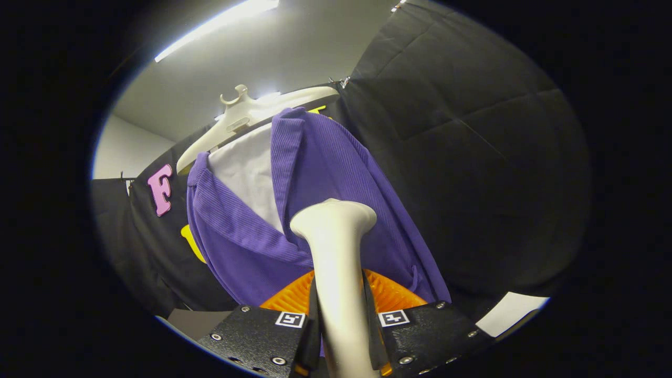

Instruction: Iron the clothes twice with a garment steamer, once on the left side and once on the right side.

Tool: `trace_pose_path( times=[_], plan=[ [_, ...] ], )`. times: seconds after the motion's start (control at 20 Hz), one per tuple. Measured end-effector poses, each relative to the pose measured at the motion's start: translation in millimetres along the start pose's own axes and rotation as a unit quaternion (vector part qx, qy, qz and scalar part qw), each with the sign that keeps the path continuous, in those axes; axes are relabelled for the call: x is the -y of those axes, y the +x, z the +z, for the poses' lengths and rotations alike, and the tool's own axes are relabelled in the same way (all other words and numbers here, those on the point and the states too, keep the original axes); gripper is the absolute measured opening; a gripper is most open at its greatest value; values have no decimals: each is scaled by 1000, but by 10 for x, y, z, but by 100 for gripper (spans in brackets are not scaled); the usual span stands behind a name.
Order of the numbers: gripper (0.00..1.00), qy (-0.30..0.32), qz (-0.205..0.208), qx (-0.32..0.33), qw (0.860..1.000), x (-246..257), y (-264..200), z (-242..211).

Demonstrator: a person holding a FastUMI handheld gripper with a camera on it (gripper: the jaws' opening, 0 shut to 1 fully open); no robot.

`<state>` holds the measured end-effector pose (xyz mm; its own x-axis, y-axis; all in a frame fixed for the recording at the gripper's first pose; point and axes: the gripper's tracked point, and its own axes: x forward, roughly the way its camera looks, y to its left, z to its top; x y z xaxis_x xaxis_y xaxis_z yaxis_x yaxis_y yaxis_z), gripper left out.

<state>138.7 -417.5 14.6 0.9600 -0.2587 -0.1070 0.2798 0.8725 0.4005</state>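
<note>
A purple ribbed jacket hangs open over a white shirt on a white hanger, seen from below. My gripper is shut on the cream handle of the garment steamer, which rises between the fingers. The steamer's flared head points up and sits against the jacket's lower front, around the spot where the two lapels meet.
Black cloth booth walls close in behind and to the right of the garment. A grey ceiling with a long strip light lies above. A pale surface shows low beyond the right finger.
</note>
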Motion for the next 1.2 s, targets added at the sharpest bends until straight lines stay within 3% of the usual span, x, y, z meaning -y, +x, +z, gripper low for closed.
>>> trace_pose_path(
  times=[0.4,1.2],
  plan=[
    [36,-21,-37,-60,997,375,-68,-550],
    [36,-24,-59,-136,989,819,-189,-1492]
  ],
)
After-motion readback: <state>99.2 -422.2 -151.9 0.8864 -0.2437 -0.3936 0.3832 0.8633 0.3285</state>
